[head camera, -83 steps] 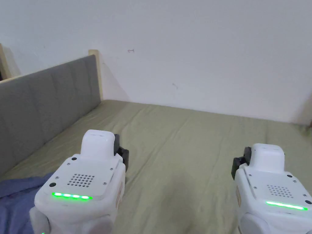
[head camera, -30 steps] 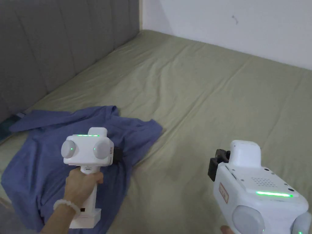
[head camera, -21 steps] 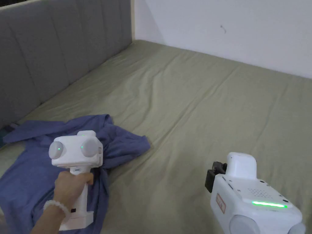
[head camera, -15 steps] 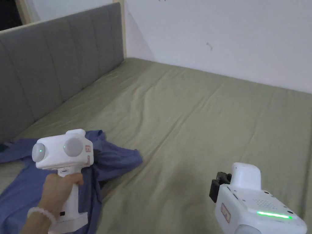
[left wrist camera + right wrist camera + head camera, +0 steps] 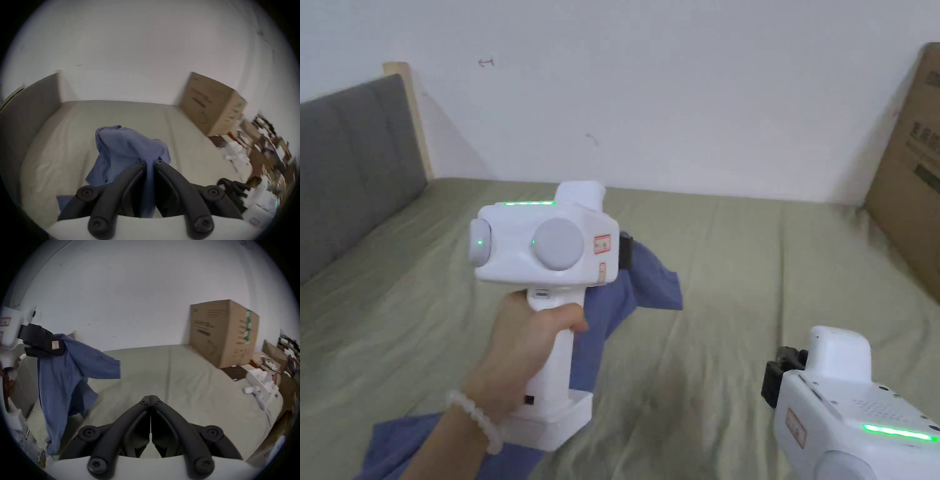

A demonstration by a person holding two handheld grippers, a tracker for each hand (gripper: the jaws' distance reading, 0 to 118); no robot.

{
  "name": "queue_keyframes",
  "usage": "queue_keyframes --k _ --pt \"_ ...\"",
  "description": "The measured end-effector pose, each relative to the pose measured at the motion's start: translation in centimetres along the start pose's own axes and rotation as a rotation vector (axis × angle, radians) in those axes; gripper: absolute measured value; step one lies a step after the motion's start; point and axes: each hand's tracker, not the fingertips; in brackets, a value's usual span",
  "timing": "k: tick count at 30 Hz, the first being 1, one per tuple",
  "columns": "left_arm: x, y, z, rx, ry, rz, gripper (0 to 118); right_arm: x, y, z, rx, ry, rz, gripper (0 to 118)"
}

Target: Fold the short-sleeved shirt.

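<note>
The blue short-sleeved shirt hangs in the air over the bed, its lower part trailing down to the sheet at the near left. My left gripper is raised in a person's hand at centre left and is shut on a bunch of the shirt's fabric. In the left gripper view the cloth runs between the closed jaws. The right gripper view shows the shirt draped from the left gripper. My right gripper is shut with nothing in it, low at the right above the sheet.
An olive bed sheet covers the mattress. A grey padded headboard stands at the left and a white wall at the back. A large cardboard box sits at the bed's right side, with loose clutter beyond it.
The left gripper has lifted the shirt off the bed and carried it up and to the right. The head camera has turned right. The right gripper stays low and shut.
</note>
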Motion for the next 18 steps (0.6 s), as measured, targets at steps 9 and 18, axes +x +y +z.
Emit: queue_keyframes --k 9,18 --pt "13.4 -12.5 -8.9 -0.313 -0.233 -0.095 3 11.2 -1.4 2.7 -0.035 -0.255 -0.087 0" --pt "14.6 -25.2 -12.4 -0.526 -0.183 -0.228 8 12.2 -4.2 2.1 -0.127 -0.289 -0.085 0"
